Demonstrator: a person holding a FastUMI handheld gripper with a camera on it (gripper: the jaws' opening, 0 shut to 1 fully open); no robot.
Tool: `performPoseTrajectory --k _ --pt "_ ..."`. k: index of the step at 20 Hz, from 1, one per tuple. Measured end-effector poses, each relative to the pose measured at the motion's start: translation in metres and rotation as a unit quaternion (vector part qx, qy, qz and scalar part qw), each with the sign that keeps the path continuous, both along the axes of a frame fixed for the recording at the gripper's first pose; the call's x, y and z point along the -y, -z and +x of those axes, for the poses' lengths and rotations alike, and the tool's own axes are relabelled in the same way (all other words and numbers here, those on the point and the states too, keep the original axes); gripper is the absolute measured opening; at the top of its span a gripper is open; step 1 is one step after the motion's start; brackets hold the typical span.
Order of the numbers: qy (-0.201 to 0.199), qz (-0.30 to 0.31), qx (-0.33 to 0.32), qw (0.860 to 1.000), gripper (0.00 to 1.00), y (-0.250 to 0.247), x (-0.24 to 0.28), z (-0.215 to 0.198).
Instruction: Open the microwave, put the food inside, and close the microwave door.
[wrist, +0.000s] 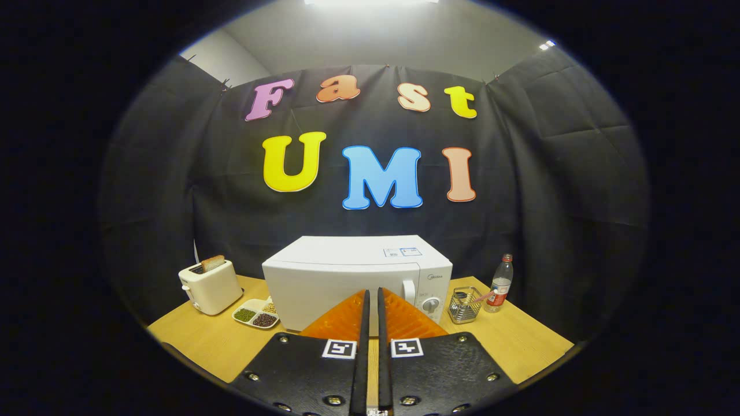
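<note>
Pointing at the white microwave (352, 277) in the lower middle of the frame, the jaws (372, 297) are almost closed and hold nothing. Its door is shut. A toaster (210, 286) stands lower left on the tabletop (202, 341).

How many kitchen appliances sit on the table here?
2: the microwave, door closed, just beyond the gripper and its nearly closed, empty fingers, and the toaster to its left, holding bread.
</note>
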State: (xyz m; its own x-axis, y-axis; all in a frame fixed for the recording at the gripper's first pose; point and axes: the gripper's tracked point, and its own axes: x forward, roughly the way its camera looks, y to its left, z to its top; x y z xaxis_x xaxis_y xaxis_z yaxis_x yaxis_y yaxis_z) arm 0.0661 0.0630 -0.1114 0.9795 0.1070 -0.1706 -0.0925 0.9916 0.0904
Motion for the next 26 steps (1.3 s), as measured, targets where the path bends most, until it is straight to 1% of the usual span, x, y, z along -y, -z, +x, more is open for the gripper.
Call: performPoseTrajectory --k 3,5,6,8,12,16,19,26 --pt "-0.008 0.019 0.006 1.000 0.08 -0.008 -0.009 -0.025" --pt "-0.022 0.033 0.008 0.999 0.39 -0.012 -0.020 -0.033" --pt "-0.027 0.034 0.006 0.999 0.59 -0.012 -0.024 -0.037" --pt "-0.023 0.027 0.007 0.999 0.99 -0.017 -0.023 -0.039" --pt "-0.023 0.028 0.028 0.999 0.99 -0.038 -0.035 -0.048" --pt "-0.035 0.017 0.048 0.998 0.99 -0.057 -0.047 -0.050" --pt "-0.037 0.016 0.058 0.997 0.99 -0.067 -0.048 -0.053" --pt "-0.036 0.022 0.050 0.998 0.99 -0.064 -0.042 -0.058"
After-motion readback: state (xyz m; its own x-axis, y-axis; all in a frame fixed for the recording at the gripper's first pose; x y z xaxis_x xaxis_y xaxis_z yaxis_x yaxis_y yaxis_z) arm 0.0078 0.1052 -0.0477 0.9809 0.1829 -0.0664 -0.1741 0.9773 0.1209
